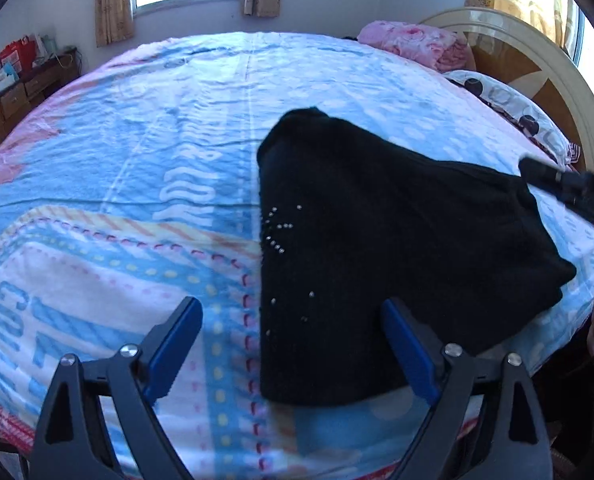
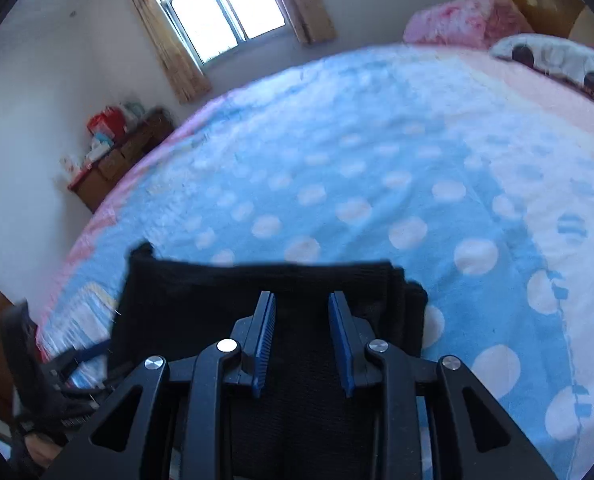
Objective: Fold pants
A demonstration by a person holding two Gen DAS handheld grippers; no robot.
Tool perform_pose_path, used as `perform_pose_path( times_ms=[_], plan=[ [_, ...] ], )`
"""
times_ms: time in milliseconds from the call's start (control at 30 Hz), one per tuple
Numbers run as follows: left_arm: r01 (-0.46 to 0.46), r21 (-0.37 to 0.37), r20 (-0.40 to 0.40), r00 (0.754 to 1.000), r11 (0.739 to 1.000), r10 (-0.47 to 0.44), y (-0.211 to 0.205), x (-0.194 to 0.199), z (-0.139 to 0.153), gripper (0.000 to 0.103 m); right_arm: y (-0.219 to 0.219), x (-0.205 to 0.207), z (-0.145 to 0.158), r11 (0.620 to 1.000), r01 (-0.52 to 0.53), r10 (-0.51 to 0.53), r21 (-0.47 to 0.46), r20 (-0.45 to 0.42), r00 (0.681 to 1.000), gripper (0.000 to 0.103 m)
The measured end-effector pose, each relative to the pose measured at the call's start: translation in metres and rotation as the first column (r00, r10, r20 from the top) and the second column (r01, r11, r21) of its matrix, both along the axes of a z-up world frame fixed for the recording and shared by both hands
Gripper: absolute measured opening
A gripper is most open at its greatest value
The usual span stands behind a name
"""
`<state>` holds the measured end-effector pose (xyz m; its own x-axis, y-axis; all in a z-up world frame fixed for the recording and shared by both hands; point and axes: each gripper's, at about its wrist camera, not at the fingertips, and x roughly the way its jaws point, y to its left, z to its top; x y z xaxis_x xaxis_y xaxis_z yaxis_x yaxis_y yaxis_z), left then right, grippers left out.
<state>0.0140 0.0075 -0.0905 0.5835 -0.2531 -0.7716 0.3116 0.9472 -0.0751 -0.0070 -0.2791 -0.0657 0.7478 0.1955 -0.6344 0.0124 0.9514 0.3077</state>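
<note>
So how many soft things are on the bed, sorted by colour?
Black: 1, the pants
Pink: 1, the folded blanket
White with dark circles: 1, the pillow
Total: 3, all lying on the blue bedspread.

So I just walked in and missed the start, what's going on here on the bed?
A person with a claw in each hand is folding black pants on a blue patterned bedspread. The pants lie partly folded. The left claw is open wide over their near edge; the right claw is open above the fabric. Neither grips anything.
</note>
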Motion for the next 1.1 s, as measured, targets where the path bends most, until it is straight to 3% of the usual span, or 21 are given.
perform_pose_path(
  times_ms=[67,167,300,467,567,633,700,833,967,1100],
  plan=[
    [0.01,0.035,0.043,0.999,0.999,-0.011,-0.003,-0.008,0.004,0.093,0.032,-0.001,0.017,0.993,-0.113,0.115,-0.036,0.055,0.992,0.03],
    [0.031,0.106,0.057,0.998,0.994,-0.037,-0.015,-0.011,-0.003,0.093,0.084,0.026,0.017,0.957,-0.287,0.287,-0.044,-0.007,0.958,0.03],
    [0.038,0.096,0.039,0.998,0.995,-0.042,-0.013,-0.011,-0.01,0.093,0.15,0.083,-0.008,0.913,-0.403,0.395,-0.062,-0.113,0.912,0.03],
    [0.026,0.058,0.024,0.999,0.998,-0.027,-0.007,-0.007,-0.017,0.093,0.176,0.134,-0.04,0.904,-0.424,0.408,-0.048,-0.194,0.892,0.03],
    [0.022,0.044,0.013,1.0,0.999,-0.023,-0.005,-0.005,-0.02,0.096,0.165,0.149,-0.047,0.93,-0.363,0.368,0.061,-0.194,0.91,0.03],
    [0.022,0.041,0.003,1.0,0.999,-0.022,-0.003,-0.004,-0.021,0.097,0.158,0.149,-0.052,0.944,-0.323,0.33,0.067,-0.202,0.922,0.03],
    [0.022,0.034,0.007,1.0,0.999,-0.022,-0.003,-0.004,-0.019,0.097,0.151,0.14,-0.046,0.944,-0.314,0.329,0.105,-0.172,0.929,0.03],
    [0.016,0.045,0.019,1.0,0.999,-0.017,0.003,-0.008,-0.017,0.097,0.125,0.086,-0.007,0.935,-0.32,0.328,0.152,-0.03,0.944,0.03],
    [0.009,0.079,0.035,0.999,0.997,-0.012,-0.003,-0.011,-0.015,0.097,0.102,0.017,0.011,0.954,-0.296,0.296,-0.038,-0.009,0.955,0.031],
    [-0.006,0.106,0.035,0.999,0.994,0.002,-0.016,-0.012,-0.013,0.097,0.081,-0.037,-0.008,0.937,-0.229,0.223,-0.263,-0.055,0.973,0.032]
  ],
)
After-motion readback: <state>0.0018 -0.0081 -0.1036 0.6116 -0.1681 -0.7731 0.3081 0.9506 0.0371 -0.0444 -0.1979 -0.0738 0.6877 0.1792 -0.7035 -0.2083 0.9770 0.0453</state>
